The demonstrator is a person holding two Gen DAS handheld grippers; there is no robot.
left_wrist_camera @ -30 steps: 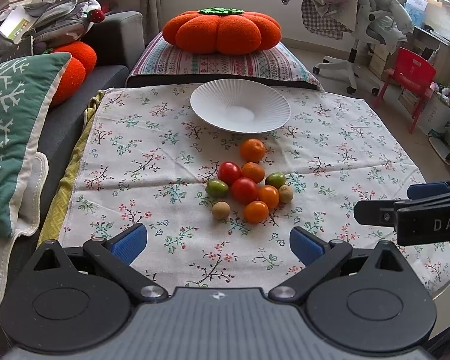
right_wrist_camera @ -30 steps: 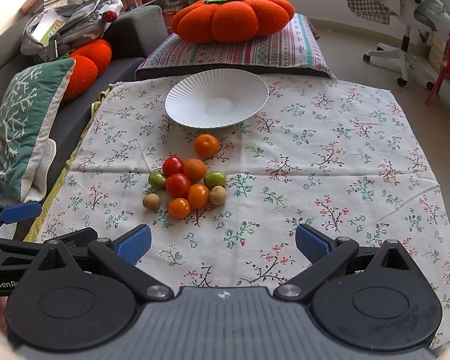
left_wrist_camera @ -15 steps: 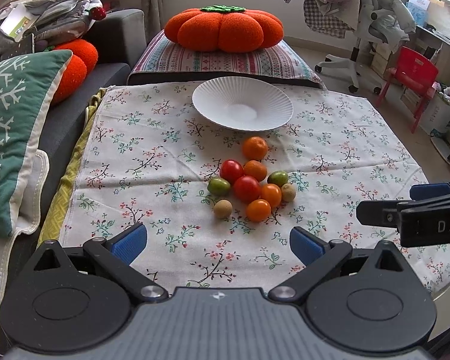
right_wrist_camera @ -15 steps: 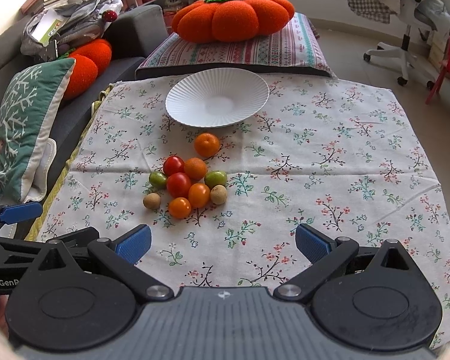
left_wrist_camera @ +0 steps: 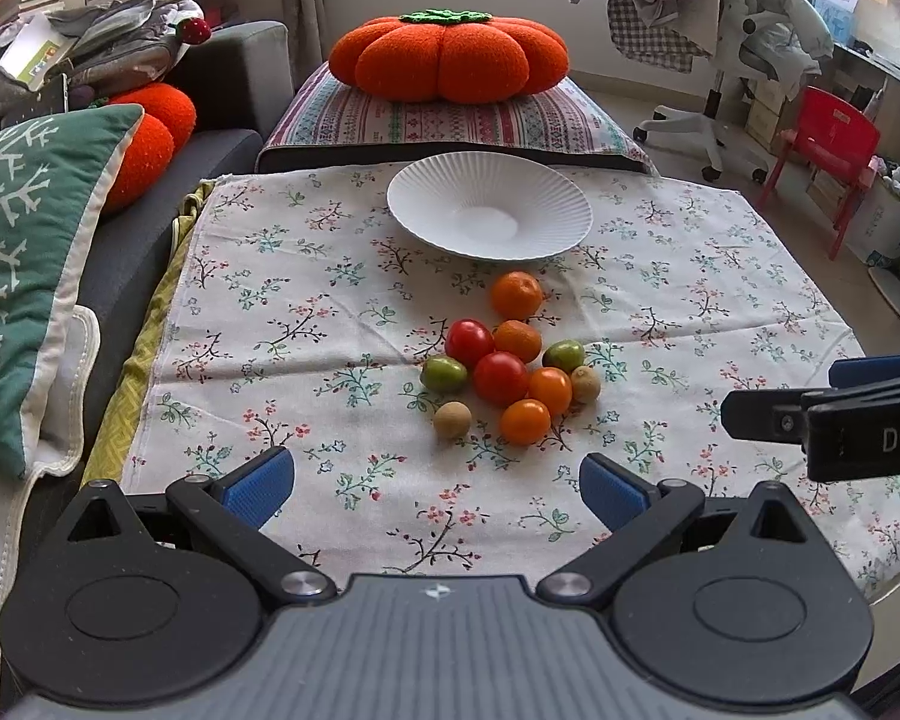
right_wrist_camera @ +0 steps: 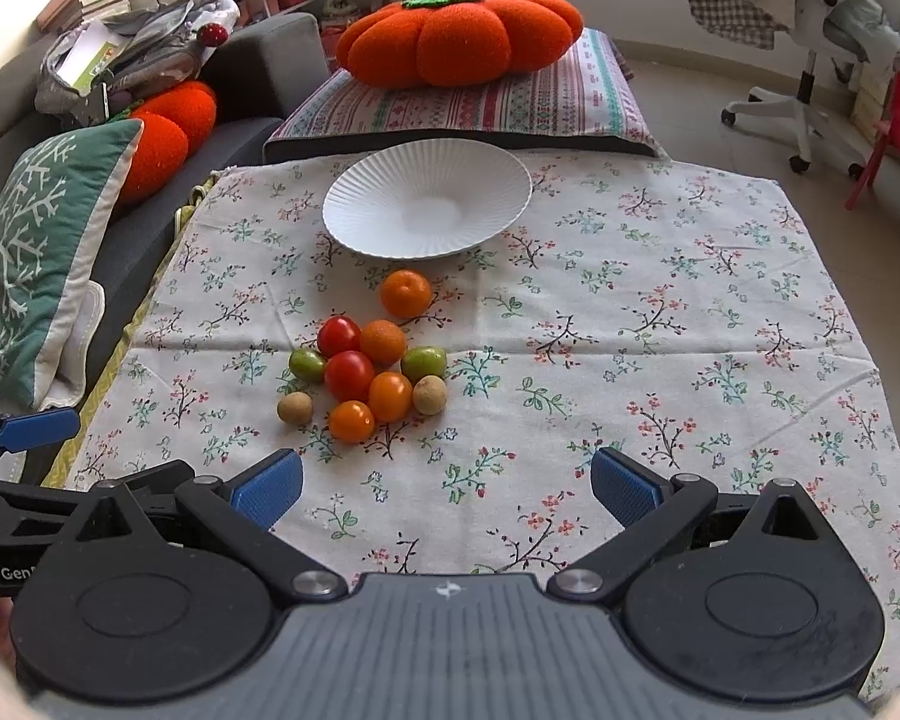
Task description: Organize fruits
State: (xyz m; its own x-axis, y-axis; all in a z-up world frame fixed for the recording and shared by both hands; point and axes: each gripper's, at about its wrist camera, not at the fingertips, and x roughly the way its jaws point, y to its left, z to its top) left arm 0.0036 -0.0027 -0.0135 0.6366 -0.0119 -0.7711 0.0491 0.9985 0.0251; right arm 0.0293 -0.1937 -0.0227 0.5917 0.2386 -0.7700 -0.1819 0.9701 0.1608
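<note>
A: Since nothing sits on the white plate [left_wrist_camera: 489,211] yet, calling task barely started. Zero fruits moved.

B: Agreed. Whole fruit cluster [right_wrist_camera: 366,369] on the floral tablecloth [right_wrist_camera: 630,300], just short of the plate, mid-table. Count?

A: Nine visible. Top orange [left_wrist_camera: 516,295] alone, nearest the plate. Below it: two red tomatoes [left_wrist_camera: 500,377], a second orange fruit, two green ones [left_wrist_camera: 443,373], two orange tomatoes [left_wrist_camera: 525,420], two small brown ones [left_wrist_camera: 452,419]. So ten, correcting count. Most touching or just beside neighbours.

B: Grippers?

A: Left gripper [left_wrist_camera: 437,483] fingers wide apart, nothing between the blue pads [left_wrist_camera: 258,489]. Hovering at the near table edge, short of the cluster. Right gripper [right_wrist_camera: 447,486] same: fingers spread, holding nothing, offset right of the cluster.

B: Remaining work, best guess?

A: All of it. Presumably every piece to the plate, or sorted by kind; task line too vague to say. Nearest grab for left: brown fruit or bottom orange tomato.

B: Risks?

A: Round, smooth, tightly packed. Closing on one likely nudges neighbours, could roll on cloth. Outer pieces first looks safer. Plate shallow, ribbed rim, so gentle release needed.

B: Clutter?

A: Pumpkin cushion [left_wrist_camera: 449,57] beyond the plate, green pillow [left_wrist_camera: 24,276] left. Neither in the path.
</note>
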